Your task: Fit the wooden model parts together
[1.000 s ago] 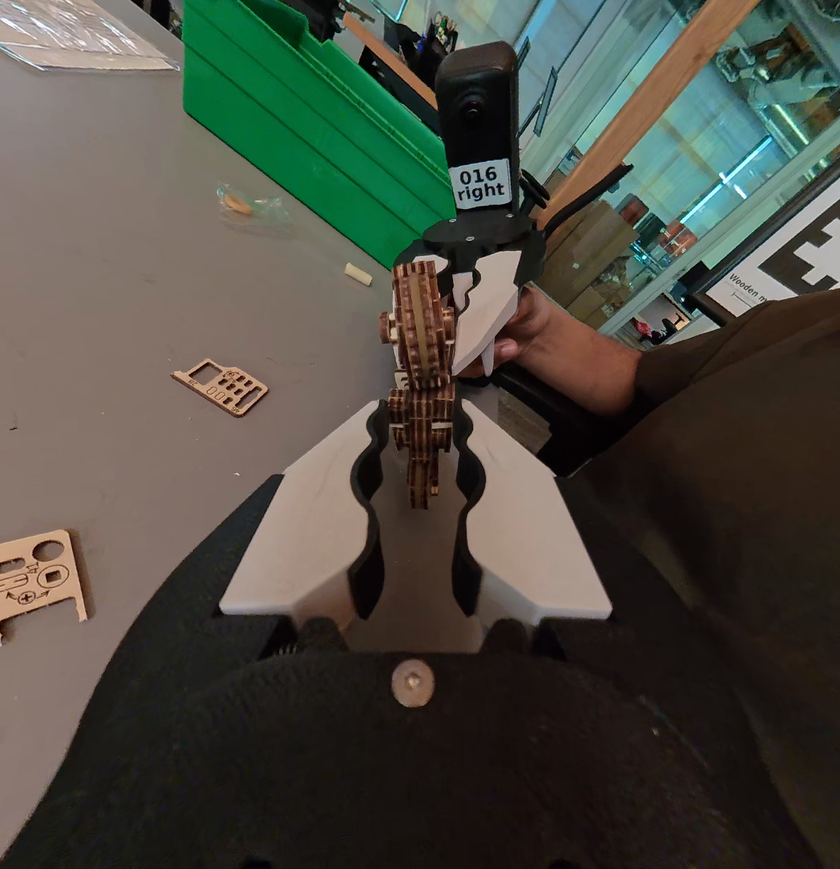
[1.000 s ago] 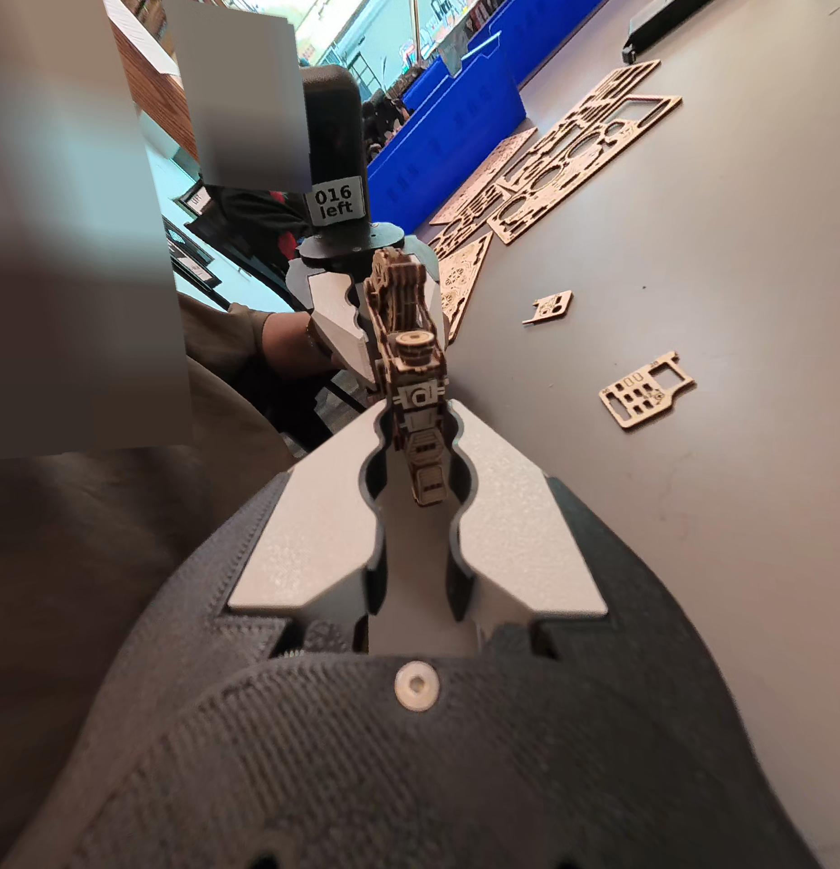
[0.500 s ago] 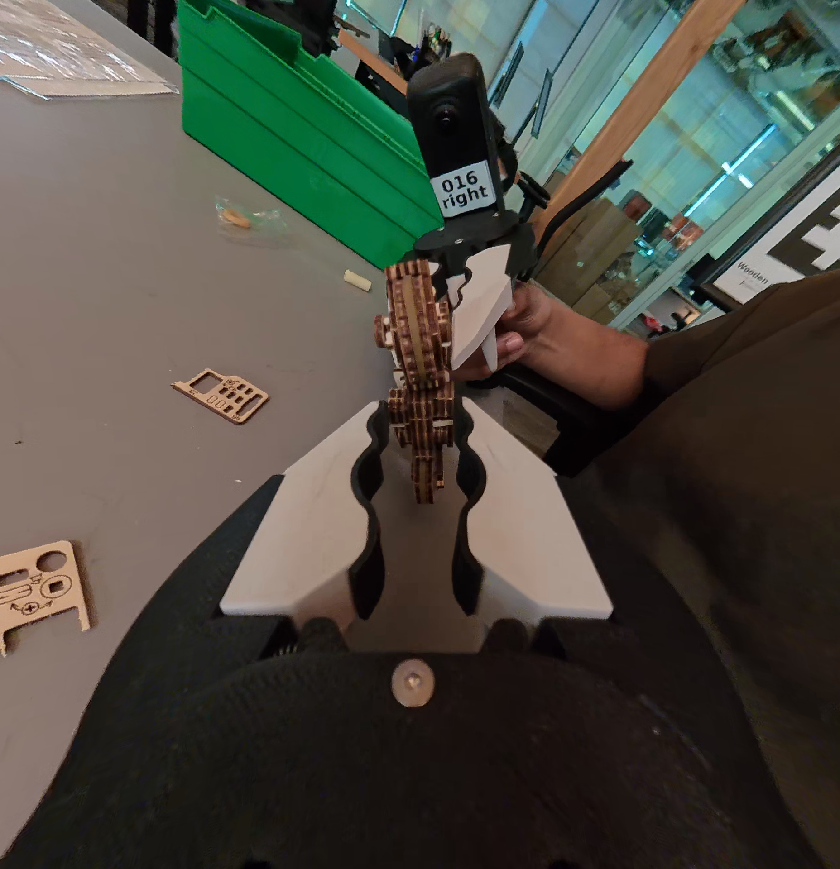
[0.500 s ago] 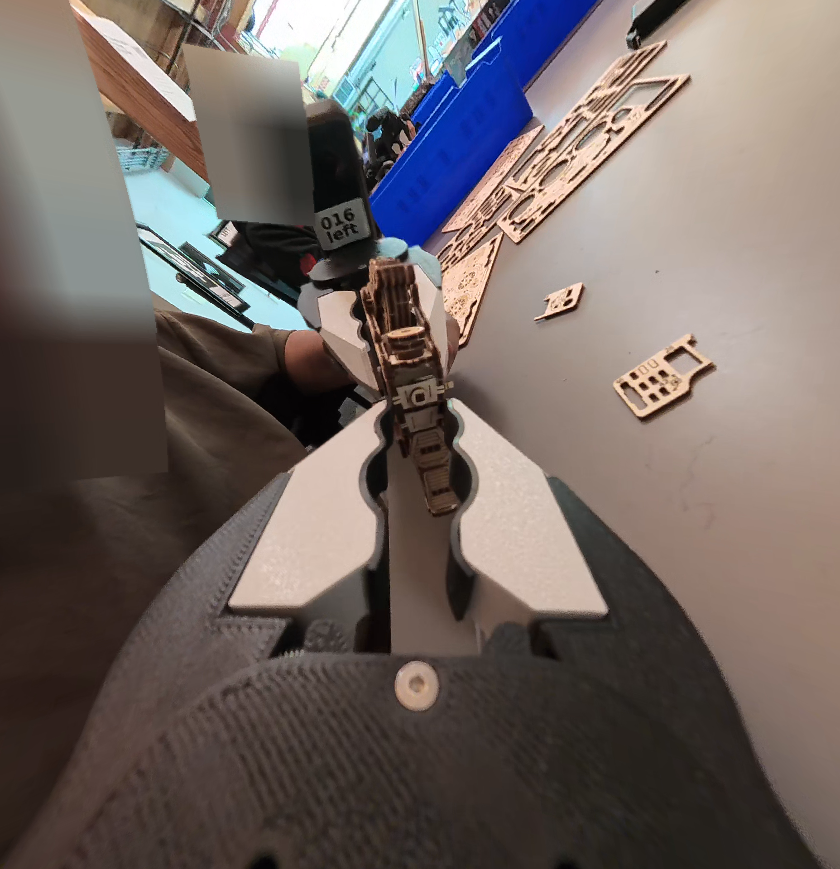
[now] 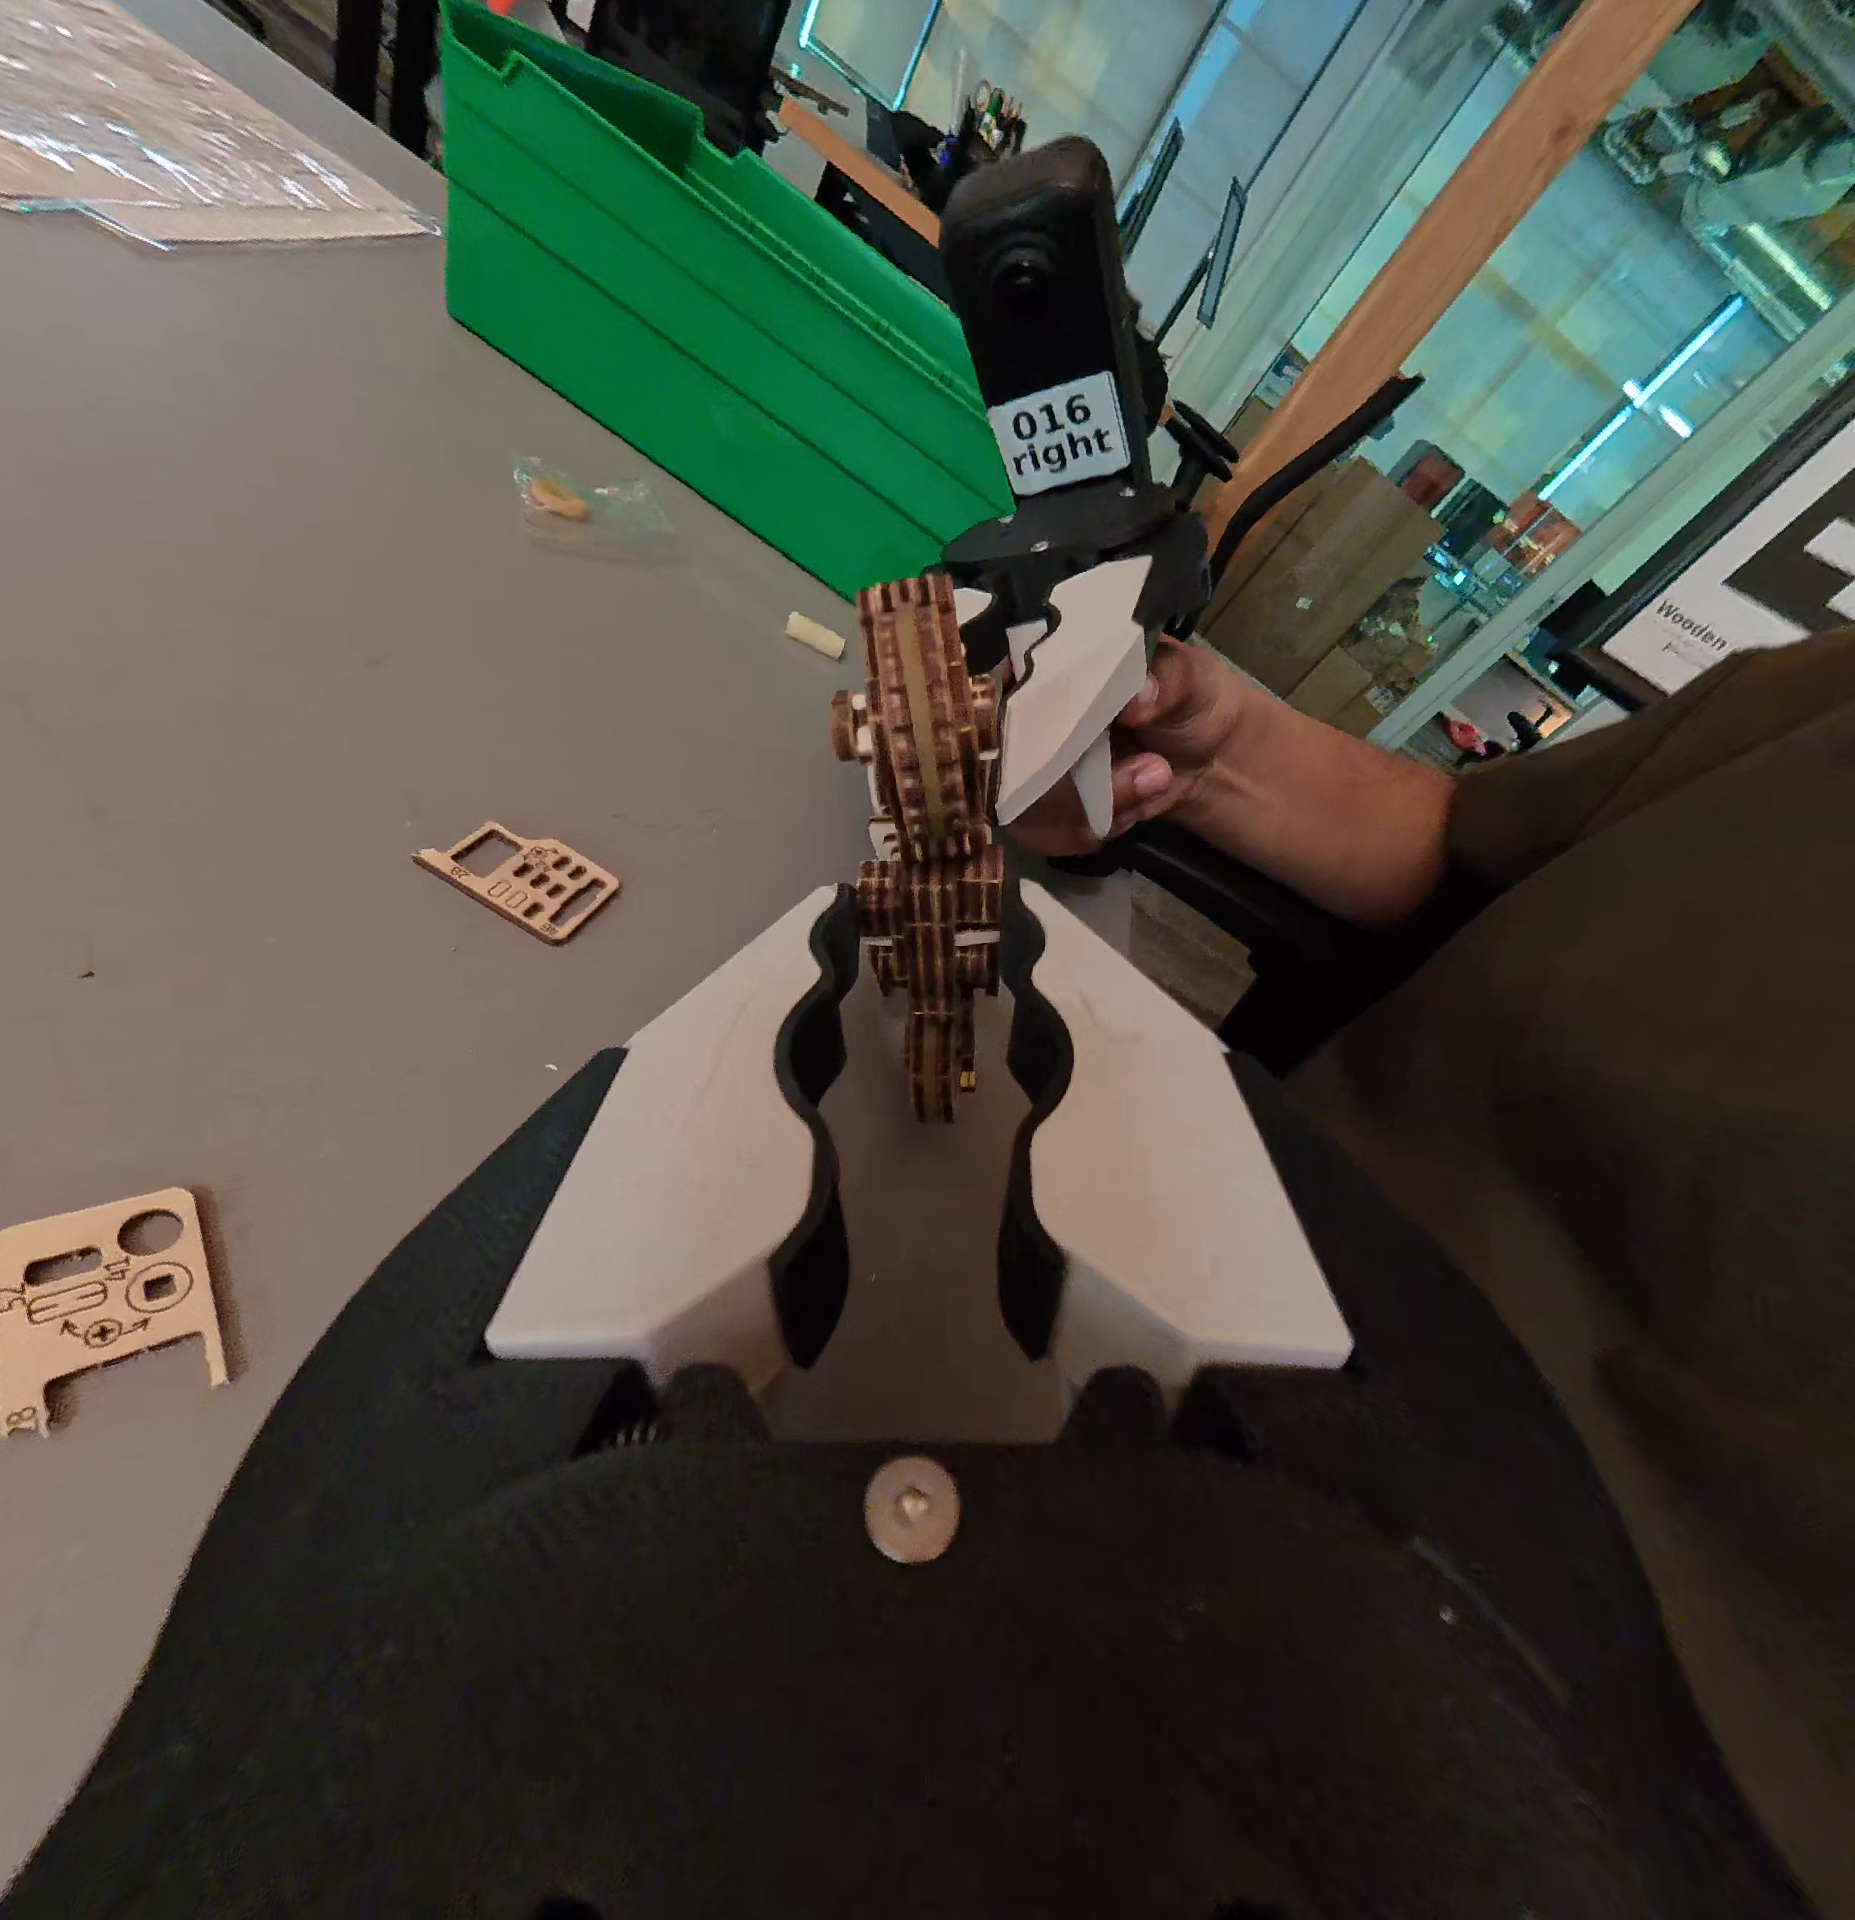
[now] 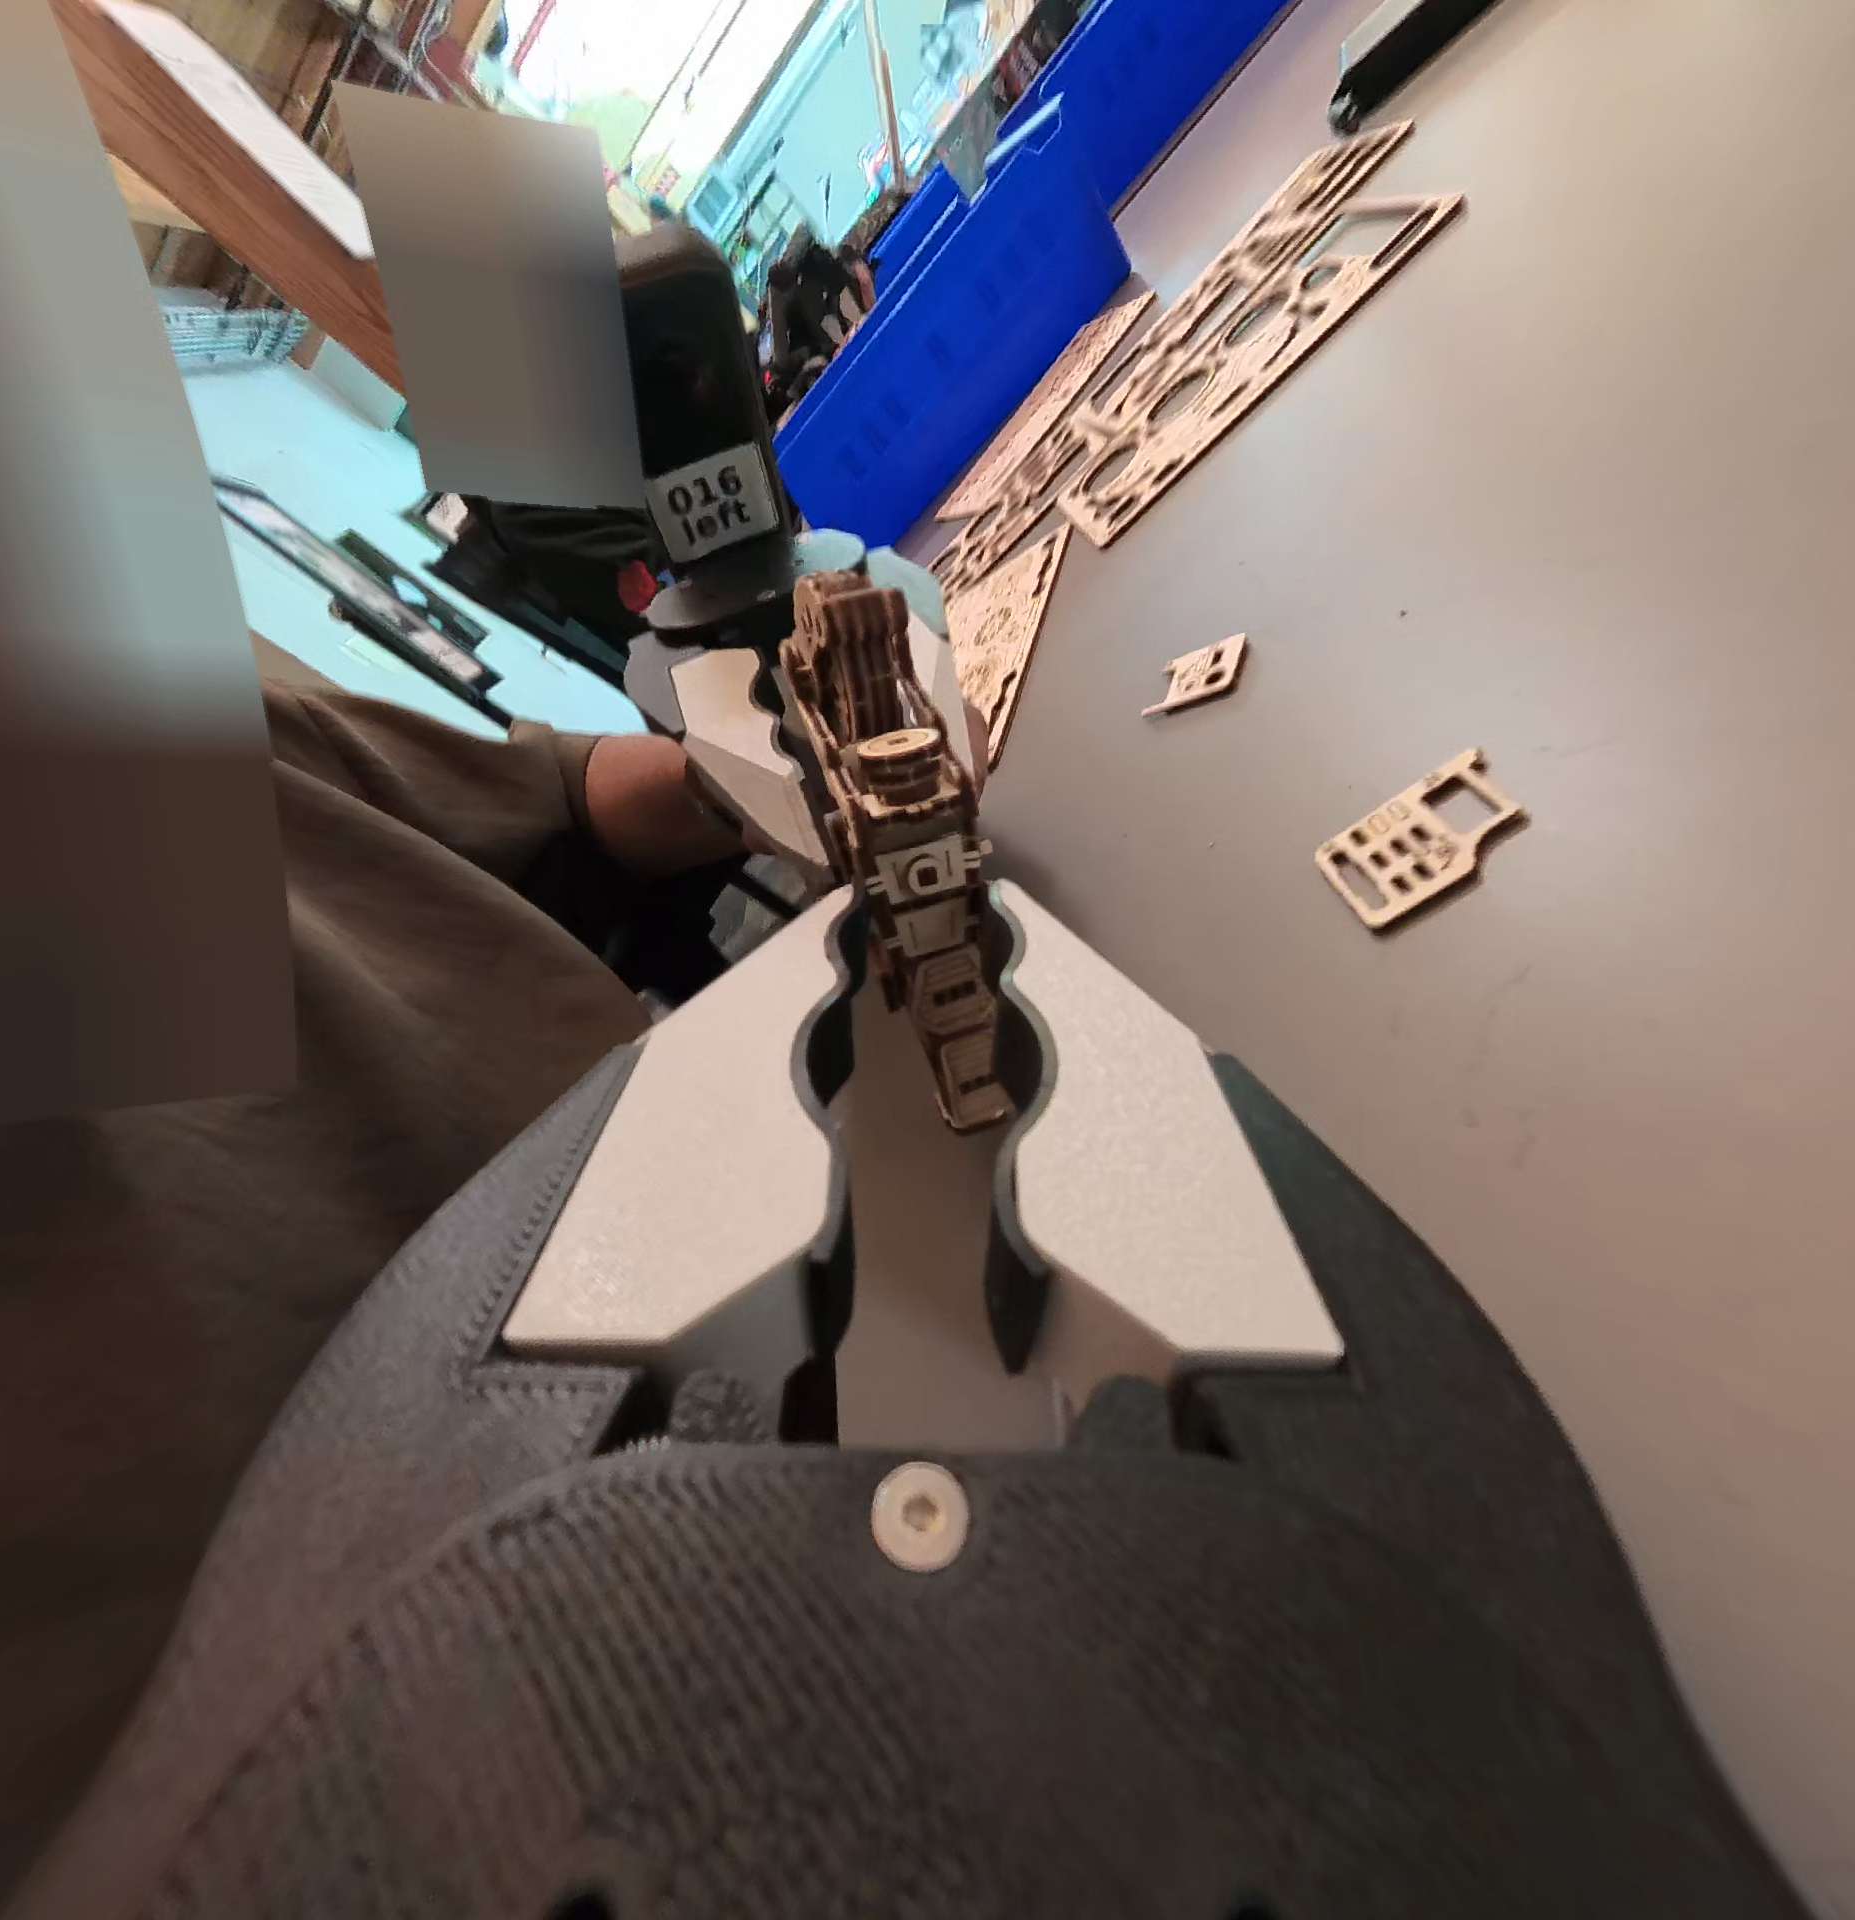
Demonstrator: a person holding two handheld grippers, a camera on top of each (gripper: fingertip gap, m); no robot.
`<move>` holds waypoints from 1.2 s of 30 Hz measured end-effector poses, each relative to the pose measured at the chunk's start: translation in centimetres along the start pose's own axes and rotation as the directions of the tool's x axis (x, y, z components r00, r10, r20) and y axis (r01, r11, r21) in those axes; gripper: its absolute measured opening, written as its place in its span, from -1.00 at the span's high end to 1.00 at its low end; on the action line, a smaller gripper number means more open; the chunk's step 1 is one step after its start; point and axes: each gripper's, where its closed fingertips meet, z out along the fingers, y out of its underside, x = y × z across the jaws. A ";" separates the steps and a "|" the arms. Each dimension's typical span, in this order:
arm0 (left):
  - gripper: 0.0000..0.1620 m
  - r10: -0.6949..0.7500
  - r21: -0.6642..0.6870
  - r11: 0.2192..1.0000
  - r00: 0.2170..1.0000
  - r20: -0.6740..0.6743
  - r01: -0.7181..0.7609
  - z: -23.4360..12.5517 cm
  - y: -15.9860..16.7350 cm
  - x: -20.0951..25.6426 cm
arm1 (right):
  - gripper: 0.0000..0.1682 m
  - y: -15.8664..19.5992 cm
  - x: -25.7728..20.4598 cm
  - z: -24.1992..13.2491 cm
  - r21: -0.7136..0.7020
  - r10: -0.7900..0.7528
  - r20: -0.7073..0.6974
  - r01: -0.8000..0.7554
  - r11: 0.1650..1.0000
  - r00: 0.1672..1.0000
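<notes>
A wooden model (image 5: 923, 727) of layered brown plywood is held in the air between both grippers, above the grey table's near edge. My left gripper (image 5: 930, 920) is shut on its lower end. The right gripper's white finger (image 5: 1068, 707) shows beyond, against the model's upper end. In the right wrist view my right gripper (image 6: 925, 909) is shut on the model (image 6: 918, 831), whose tail hangs between the fingers. The left gripper's finger (image 6: 736, 748) grips the far end behind it.
A green bin (image 5: 694, 343), a small bag (image 5: 580, 499), a peg (image 5: 814, 634) and two cut-out scraps (image 5: 523, 883) (image 5: 102, 1299) lie on the table. Blue bins (image 6: 964, 312), plywood sheets (image 6: 1214, 343) and scraps (image 6: 1422, 842) are also there. The person's brown-sleeved arm (image 5: 1525, 883) is close.
Both grippers keep their hold. The right gripper and the model's upper end have tilted slightly to the left in the left wrist view. The model's tail leans more to the right in the right wrist view.
</notes>
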 end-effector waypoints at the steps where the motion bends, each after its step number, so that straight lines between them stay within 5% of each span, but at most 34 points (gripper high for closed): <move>1: 0.70 -0.016 0.011 1.000 1.000 -0.007 0.016 -0.1 -0.2 -0.1 | 0.76 -0.2 0.0 0.0 0.010 -0.001 -0.004 0.001 1.000 1.000; 7: 0.71 -0.057 0.046 0.997 0.998 -0.022 0.058 -0.4 -0.9 -0.2 | 0.56 -0.4 -0.3 0.2 0.022 -0.015 -0.007 0.015 1.000 1.000; 9: 0.71 -0.070 0.052 0.996 0.997 -0.028 0.071 -0.5 -1.0 -0.3 | 0.73 -0.7 -0.4 0.1 0.043 0.000 0.005 -0.001 0.999 1.000; 27: 0.71 -0.051 0.032 0.998 0.996 -0.074 0.053 -0.7 -0.8 0.3 | 0.75 -0.9 -0.7 -0.8 0.019 -0.055 0.002 0.055 0.998 0.998; 31: 0.71 -0.092 0.048 0.994 0.994 -0.052 0.094 -0.9 -1.0 -0.6 | 0.74 -0.8 2.1 -2.9 -0.053 -0.099 -0.198 0.090 0.994 0.975; 36: 0.71 -0.164 0.074 0.983 0.986 -0.030 0.166 -1.2 -1.2 -2.1 | 0.74 1.6 4.9 -5.4 -0.370 -0.331 -0.503 0.147 0.917 0.799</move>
